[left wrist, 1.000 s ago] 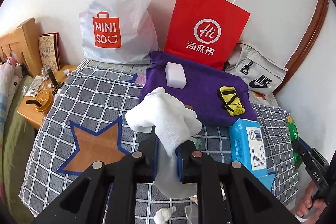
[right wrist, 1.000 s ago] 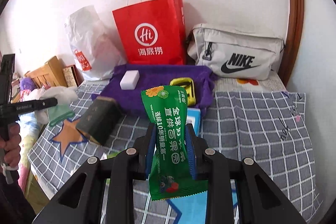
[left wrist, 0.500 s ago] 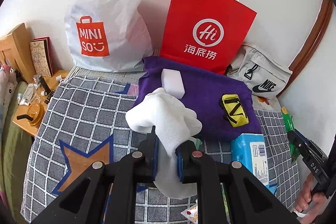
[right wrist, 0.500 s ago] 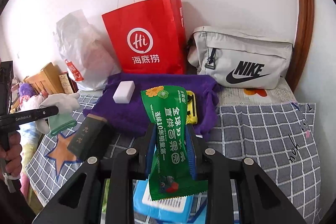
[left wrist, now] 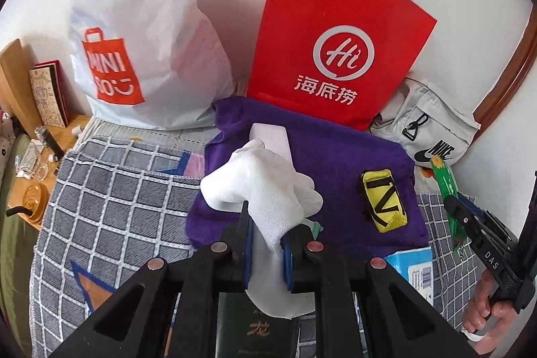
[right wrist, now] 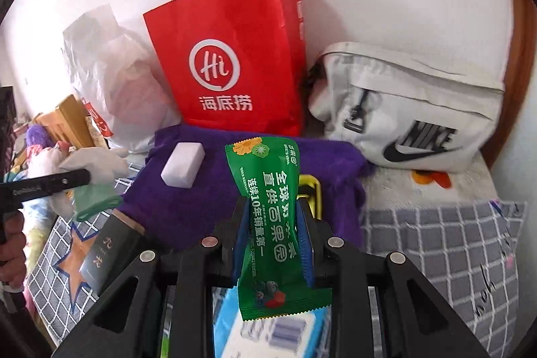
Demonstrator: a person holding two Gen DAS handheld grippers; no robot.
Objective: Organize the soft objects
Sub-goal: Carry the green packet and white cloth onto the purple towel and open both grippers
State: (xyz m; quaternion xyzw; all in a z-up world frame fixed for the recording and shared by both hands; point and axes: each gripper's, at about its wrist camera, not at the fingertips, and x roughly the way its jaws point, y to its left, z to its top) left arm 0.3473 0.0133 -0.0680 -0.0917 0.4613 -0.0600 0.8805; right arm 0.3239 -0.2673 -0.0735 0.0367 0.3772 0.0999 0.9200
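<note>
White sock [left wrist: 265, 187]; green snack packet [right wrist: 272, 223]; purple towel [left wrist: 335, 163]; red paper bag [left wrist: 335, 39]; grey white-checked bedspread [left wrist: 117, 190].

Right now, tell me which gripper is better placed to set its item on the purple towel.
Probably left. The left gripper holds the white cloth right over the purple towel; the right gripper, with the green packet, is near too.

A red paper bag [left wrist: 339, 46] and white plastic bag [left wrist: 147, 32] stand against the wall.
</note>
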